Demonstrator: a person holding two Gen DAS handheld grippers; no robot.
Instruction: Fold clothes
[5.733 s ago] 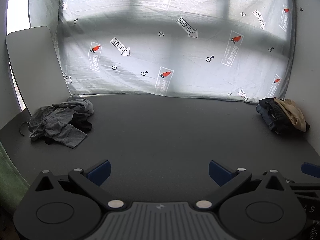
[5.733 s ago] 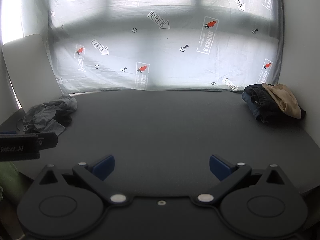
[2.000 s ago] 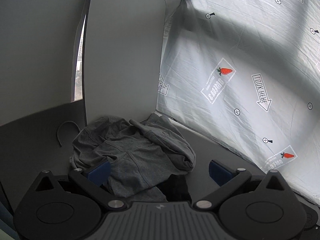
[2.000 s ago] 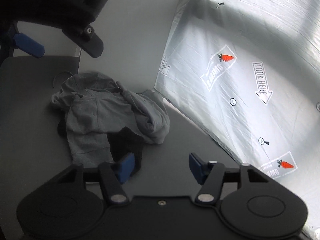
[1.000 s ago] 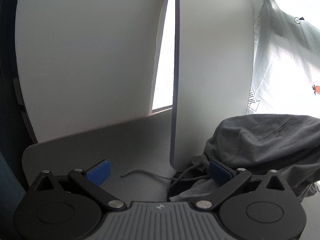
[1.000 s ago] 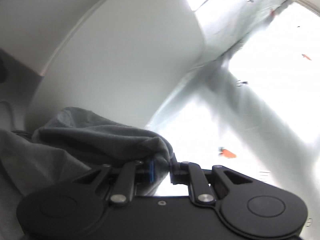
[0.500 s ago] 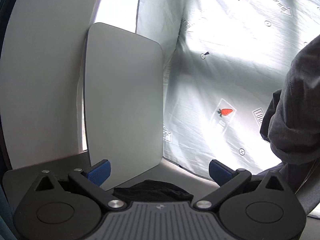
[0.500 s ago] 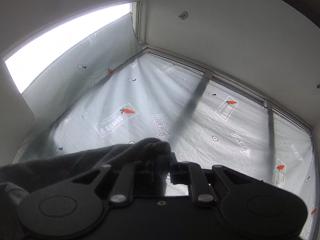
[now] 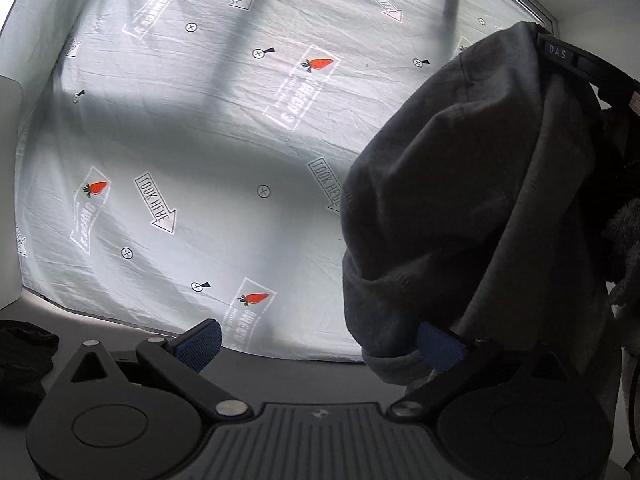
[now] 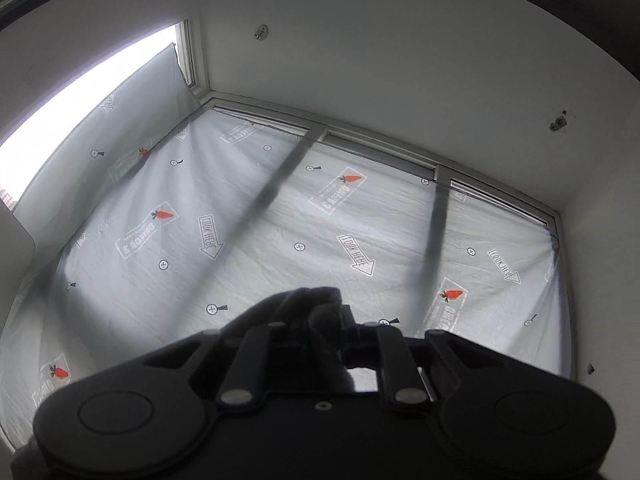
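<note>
Garment [image 9: 460, 208], grey and bunched, hangs in the air at the right of the left wrist view, well above the dark table [image 9: 304, 376]. Its top edge runs up to the right gripper's black body at the upper right corner of that view, and its lower folds droop down in front of the left gripper's right blue pad. In the right wrist view the right gripper [image 10: 326, 320] points upward toward the ceiling and the top of the window, its fingers pressed nearly together on a dark fold of the garment [image 10: 312, 300] that bulges up between and over them. The left gripper [image 9: 320, 344] has its fingers spread wide; the left blue pad [image 9: 198, 344] stands free over the table, while the right pad [image 9: 440, 346] is partly covered by the hanging cloth, and whether it touches the cloth I cannot tell. Nothing is pinched between these two fingers. Behind everything a pale sheet [image 9: 200, 140] printed with red carrots, arrows and small round marks covers the window, with dark bars showing through it. A black cloth [image 9: 24, 364] lies on the table at the left edge of the left wrist view, well apart from the grey garment. A white panel [image 9: 8, 200] stands at the far left edge.
</note>
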